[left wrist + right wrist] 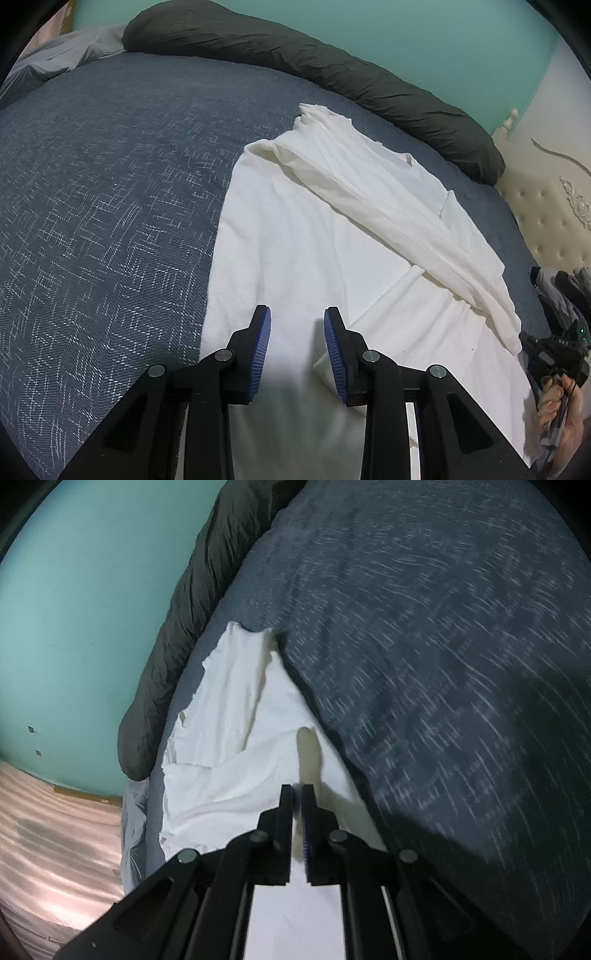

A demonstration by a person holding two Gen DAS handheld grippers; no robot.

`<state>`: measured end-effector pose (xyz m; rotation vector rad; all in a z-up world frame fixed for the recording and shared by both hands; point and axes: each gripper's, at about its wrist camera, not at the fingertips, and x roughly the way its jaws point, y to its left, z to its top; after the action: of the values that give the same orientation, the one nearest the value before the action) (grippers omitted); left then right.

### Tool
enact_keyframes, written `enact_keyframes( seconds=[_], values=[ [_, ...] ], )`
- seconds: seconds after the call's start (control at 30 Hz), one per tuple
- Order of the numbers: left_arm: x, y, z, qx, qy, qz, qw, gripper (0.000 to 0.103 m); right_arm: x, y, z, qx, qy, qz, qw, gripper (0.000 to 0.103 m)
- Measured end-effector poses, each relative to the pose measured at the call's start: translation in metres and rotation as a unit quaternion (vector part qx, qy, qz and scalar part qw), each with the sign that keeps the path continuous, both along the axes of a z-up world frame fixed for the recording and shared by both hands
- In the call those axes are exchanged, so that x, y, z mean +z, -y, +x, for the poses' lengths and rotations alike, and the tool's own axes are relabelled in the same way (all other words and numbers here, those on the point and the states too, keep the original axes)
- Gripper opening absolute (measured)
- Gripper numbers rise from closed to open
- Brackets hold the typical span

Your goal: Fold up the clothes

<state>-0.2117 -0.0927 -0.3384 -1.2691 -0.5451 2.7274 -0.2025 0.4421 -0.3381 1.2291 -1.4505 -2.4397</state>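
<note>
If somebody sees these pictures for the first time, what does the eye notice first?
First, the white partly folded cotton garment, bright on the dark blue woven bedspread. Next, the left tool, open just above the cloth, and the long dark grey bolster pillow along the teal wall.

Black left gripper [297,317] and right gripper [297,794], ribbed blue pads, silver screws.

The blue bedspread [103,206] lies bare and open left of the white garment [295,240]. A dark rolled blanket [314,70] bars the far edge along the wall; a padded headboard [546,221] closes the right.
</note>
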Motion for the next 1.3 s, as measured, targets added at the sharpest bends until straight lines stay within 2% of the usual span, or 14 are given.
enact_keyframes(
  seconds=[0.03,0.1,0.13,0.27,0.33,0.4,0.53,0.73,0.93,1.0,1.03,1.07,1.13,1.3],
  values=[
    [0.0,0.0,0.0,0.0,0.0,0.0,1.0,0.033,-0.001,0.0,0.001,0.0,0.003,0.0,1.0,0.01],
    [0.0,0.0,-0.001,0.0,0.0,0.002,1.0,0.035,0.001,0.004,0.006,0.009,0.004,0.005,1.0,0.03],
    [-0.001,0.0,0.0,-0.001,0.0,0.003,1.0,0.035,0.003,0.007,0.006,0.013,0.003,0.008,1.0,0.034],
    [0.0,-0.001,0.0,-0.002,0.0,0.005,1.0,0.035,0.01,0.022,0.006,0.035,-0.004,0.031,0.999,0.035],
    [-0.001,-0.001,0.0,-0.002,0.0,0.005,1.0,0.035,0.013,0.027,0.006,0.042,0.004,0.058,0.997,0.031],
    [-0.001,-0.001,0.0,-0.002,0.001,0.006,1.0,0.035,0.016,0.029,0.009,0.04,0.01,0.077,0.996,0.017],
    [-0.001,-0.002,-0.001,-0.002,0.001,0.004,1.0,0.036,0.023,0.027,0.013,0.046,-0.007,0.088,0.995,0.012],
    [-0.001,-0.002,-0.001,-0.003,0.0,0.005,1.0,0.036,0.026,0.026,0.014,0.055,-0.036,0.075,0.995,0.006],
    [-0.001,-0.002,-0.003,-0.003,0.001,0.007,1.0,0.036,0.035,0.018,0.017,0.049,-0.064,0.021,0.997,0.001],
    [0.0,-0.003,-0.003,-0.003,0.001,0.007,1.0,0.036,0.037,0.016,0.017,0.047,-0.072,-0.032,0.996,0.001],
    [0.0,-0.002,-0.003,-0.003,0.001,0.008,1.0,0.036,0.035,0.012,0.018,0.042,-0.081,-0.081,0.993,0.001],
    [0.0,-0.002,-0.003,-0.004,0.001,0.007,1.0,0.036,0.036,0.009,0.017,0.038,-0.086,-0.097,0.991,0.001],
    [-0.001,0.0,-0.003,-0.006,0.001,0.007,1.0,0.036,0.038,0.001,0.013,0.026,-0.092,-0.09,0.991,0.001],
    [-0.001,-0.001,-0.004,-0.006,0.002,0.004,1.0,0.037,0.019,-0.024,0.004,-0.02,-0.077,-0.082,0.993,0.001]
  ],
)
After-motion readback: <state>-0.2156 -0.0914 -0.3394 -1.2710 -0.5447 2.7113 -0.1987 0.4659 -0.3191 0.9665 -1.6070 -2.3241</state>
